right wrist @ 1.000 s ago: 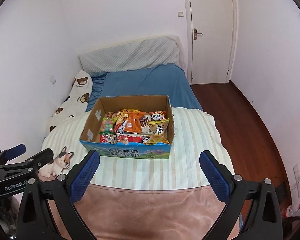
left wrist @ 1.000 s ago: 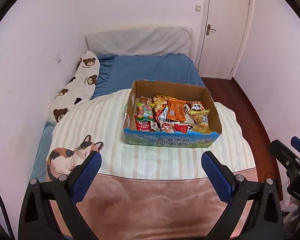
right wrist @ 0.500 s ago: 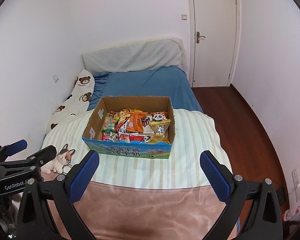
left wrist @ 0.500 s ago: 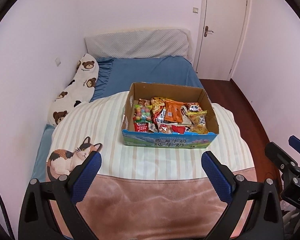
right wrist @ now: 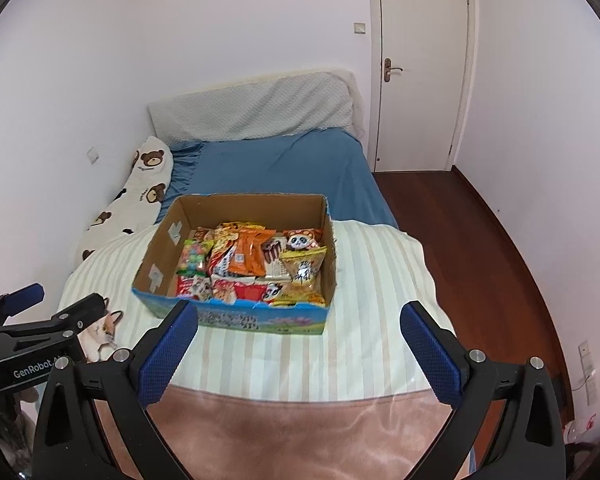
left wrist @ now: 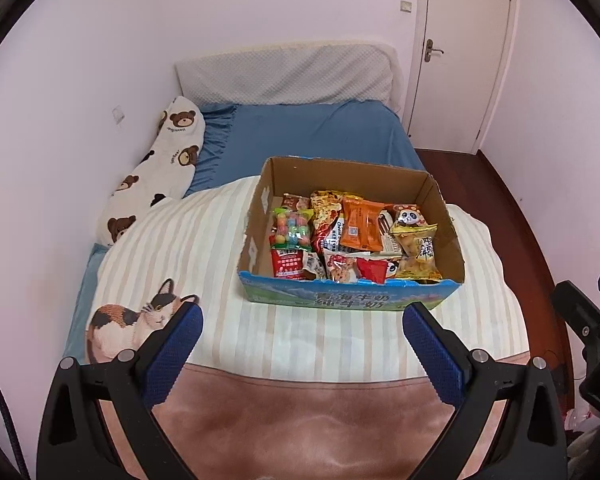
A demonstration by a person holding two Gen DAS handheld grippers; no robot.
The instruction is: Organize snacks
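- A bed with a blue fitted sheet (left wrist: 312,136) fills the room's middle, its padded grey headboard cushion (left wrist: 288,74) against the far wall beside a closed white door (right wrist: 420,64).
- A cream striped quilt with a pinkish-brown border (left wrist: 204,248) covers the near half of the bed; a calico cat print (left wrist: 128,326) shows at its left edge.
- A long white bolster printed with brown bears (left wrist: 160,168) lies along the left wall.
- An open brown cardboard box with a blue printed front panel (left wrist: 352,302) sits on the quilt, well ahead of both tools.
- Assorted snack packets (left wrist: 352,236) lie in the box: a clear bag of coloured candy balls (left wrist: 291,229) at left, an orange wrapper (left wrist: 362,224) in the middle, a panda-faced pack (left wrist: 410,216) at right.
- The left gripper (left wrist: 302,334), black with blue pads, hangs above the quilt's near edge, jaws spread wide and holding nothing.
- The right gripper (right wrist: 298,330) is likewise spread wide and empty, short of the box front.
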